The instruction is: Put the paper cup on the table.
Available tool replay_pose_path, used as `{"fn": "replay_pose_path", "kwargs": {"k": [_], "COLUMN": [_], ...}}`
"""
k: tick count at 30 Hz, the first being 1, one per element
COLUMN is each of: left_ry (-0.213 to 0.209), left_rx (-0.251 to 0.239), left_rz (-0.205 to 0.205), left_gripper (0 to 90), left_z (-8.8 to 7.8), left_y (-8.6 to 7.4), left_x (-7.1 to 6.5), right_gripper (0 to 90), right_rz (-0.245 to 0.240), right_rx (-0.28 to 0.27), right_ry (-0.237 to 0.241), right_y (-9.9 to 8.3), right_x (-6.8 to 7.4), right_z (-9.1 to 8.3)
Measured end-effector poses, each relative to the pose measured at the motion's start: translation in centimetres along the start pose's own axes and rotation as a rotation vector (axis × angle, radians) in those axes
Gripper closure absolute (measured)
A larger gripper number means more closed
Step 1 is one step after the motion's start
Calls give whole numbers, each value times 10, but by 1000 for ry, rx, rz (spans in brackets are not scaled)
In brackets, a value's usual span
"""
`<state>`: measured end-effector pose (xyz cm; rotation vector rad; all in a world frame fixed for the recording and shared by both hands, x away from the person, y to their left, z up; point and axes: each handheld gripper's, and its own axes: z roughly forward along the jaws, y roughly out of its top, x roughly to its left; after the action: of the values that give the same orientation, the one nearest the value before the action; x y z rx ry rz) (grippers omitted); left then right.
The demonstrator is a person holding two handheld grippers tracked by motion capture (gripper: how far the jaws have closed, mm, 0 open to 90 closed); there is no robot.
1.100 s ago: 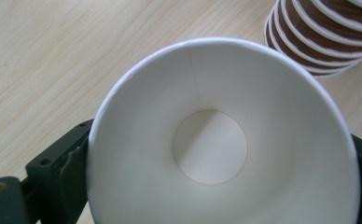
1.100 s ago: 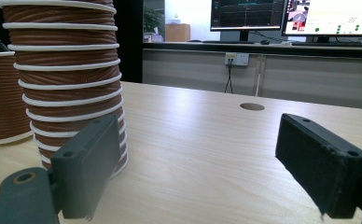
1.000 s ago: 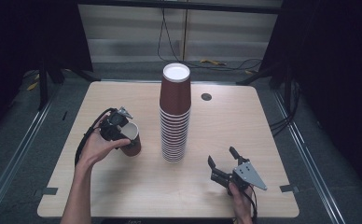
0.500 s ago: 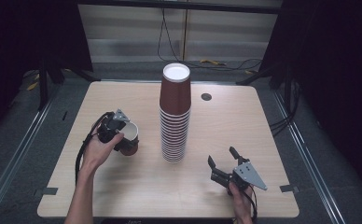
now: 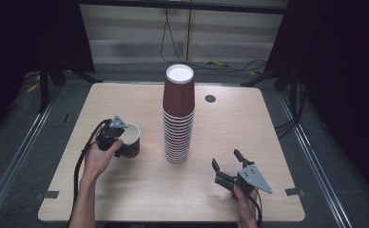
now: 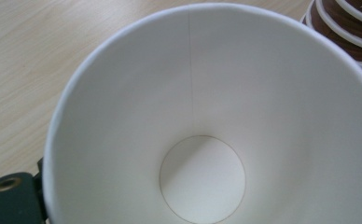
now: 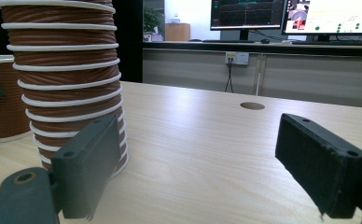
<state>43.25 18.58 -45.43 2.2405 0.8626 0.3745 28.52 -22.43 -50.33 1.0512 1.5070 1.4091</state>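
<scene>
High view: the left tongs [image 5: 117,134] have dropped a bit lower and nearer the bench [image 5: 125,204] than a second ago, carrying the single paper cup [image 5: 130,140] with them. The cup now sits upright, mouth up, on or just above the bench, left of the tall cup stack [image 5: 178,118] and apart from it. The left tongs' jaws have just been closing, with the cup's rim wall between them. I judge the cup is being placed or re-gripped; a pulled-off cup set aside means the unstacking goes on. The left hand [image 5: 97,156] comes in from below-left, forearm angled up, tongs pointing toward the stack. The right tongs [image 5: 228,164] rest low at the front right, jaws spread, nothing in them, aimed at the stack base.

Left gripper view: looks straight down into the white inside of the cup [image 6: 207,130]; stack rims [image 6: 351,32] at top right. Whether the pads actually press on the cup I cannot tell.

Right gripper view: both jaws wide apart and empty, level with the bench [image 7: 207,154]; the stack [image 7: 67,79] stands ahead on the left, the single cup [image 7: 2,98] behind it.
</scene>
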Motion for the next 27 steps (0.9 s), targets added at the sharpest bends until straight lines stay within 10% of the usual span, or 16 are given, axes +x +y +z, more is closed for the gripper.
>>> {"fn": "replay_pose_path", "kwargs": {"k": [27], "left_ry": [24], "left_rx": [-98], "left_rz": [-115], "left_gripper": [157], "left_z": [0], "left_y": [-50], "left_x": [-2], "right_gripper": [136], "right_rz": [0], "right_rx": [4], "right_ry": [-3], "right_y": [0], "right_x": [0], "right_z": [0]}}
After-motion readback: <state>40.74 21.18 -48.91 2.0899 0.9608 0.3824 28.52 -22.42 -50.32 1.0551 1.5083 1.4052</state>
